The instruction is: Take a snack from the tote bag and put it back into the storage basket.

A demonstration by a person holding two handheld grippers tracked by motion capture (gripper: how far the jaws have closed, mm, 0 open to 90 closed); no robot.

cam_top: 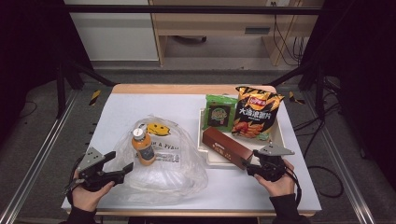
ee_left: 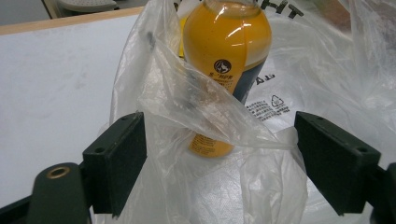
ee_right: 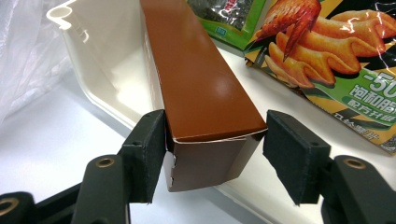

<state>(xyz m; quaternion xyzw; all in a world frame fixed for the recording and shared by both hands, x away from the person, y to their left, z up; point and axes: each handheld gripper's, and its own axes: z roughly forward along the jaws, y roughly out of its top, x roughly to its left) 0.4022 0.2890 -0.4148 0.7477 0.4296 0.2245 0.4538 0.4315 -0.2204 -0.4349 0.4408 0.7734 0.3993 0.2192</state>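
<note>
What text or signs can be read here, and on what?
"大波浪薯片": chip bag, under a red Lay's-style roundel too blurred to spell.
"-50" with "饱和脂肪": same chip bag.
"A … DAY", partly creased, below a yellow smiley: plastic bag.
Recycling triangle: plastic bag; the lines beside it are too small.
Orange bottle label, green packet, brown box: print too blurred.

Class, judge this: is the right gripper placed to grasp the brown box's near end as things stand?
Probably yes: the right gripper has its fingers either side of the brown box end, with nothing between.
</note>
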